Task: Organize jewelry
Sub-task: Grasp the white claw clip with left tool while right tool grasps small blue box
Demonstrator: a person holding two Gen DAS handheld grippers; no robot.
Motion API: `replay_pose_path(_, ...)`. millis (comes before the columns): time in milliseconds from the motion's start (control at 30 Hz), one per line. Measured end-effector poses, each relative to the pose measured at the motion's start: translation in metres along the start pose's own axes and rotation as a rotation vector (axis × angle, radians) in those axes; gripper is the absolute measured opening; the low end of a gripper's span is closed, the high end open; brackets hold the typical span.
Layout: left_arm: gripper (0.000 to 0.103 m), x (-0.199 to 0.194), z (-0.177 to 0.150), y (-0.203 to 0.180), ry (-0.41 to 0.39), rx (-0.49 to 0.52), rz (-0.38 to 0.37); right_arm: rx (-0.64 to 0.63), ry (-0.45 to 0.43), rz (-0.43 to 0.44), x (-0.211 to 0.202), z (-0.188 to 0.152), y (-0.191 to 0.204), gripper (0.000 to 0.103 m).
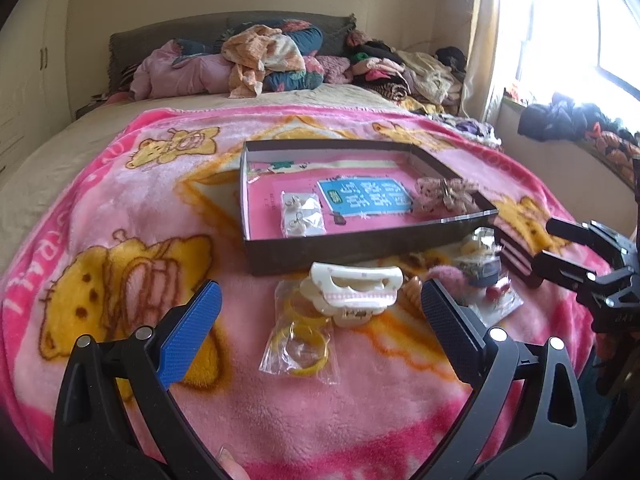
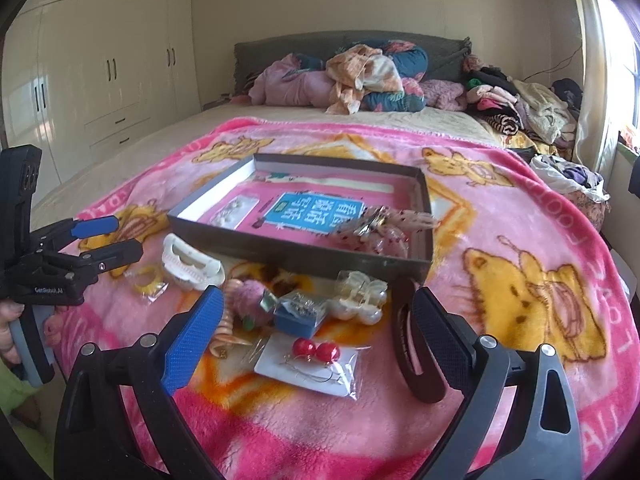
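Observation:
A shallow dark box (image 1: 352,245) (image 2: 296,251) lies on the pink blanket. Inside it are a small bag of earrings (image 1: 301,216) (image 2: 235,210) and a lace bow (image 1: 445,196) (image 2: 382,222). In front of the box lie a white claw clip (image 1: 352,292) (image 2: 192,265) and a bag of yellow rings (image 1: 301,338) (image 2: 147,280). My left gripper (image 1: 320,314) (image 2: 122,236) is open just short of these two. My right gripper (image 2: 316,304) (image 1: 548,242) is open over red ball earrings on a card (image 2: 316,354), a blue box (image 2: 299,313), a pearl clip (image 2: 362,296) and a pink pompom (image 2: 250,300).
A dark oval hair clip (image 2: 412,354) lies beside my right finger. The blanket (image 1: 120,208) covers the near part of a bed. Piled clothes (image 2: 372,72) fill the headboard end, a wardrobe (image 2: 100,60) stands on the left, and a window (image 1: 580,32) on the right.

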State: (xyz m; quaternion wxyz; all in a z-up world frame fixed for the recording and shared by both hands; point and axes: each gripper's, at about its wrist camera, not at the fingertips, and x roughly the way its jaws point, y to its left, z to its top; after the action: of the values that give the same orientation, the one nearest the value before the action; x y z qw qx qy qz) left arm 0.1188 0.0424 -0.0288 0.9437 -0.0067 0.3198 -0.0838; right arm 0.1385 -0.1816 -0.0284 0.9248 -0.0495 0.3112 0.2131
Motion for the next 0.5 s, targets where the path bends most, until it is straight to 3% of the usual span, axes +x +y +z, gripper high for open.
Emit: replay_pose_path(500,0.091,0.029,-0.008,-0.017,0.051,0.103,0.010,0.015,0.098,-0.008,0.033,-0.009,0.002,0.083)
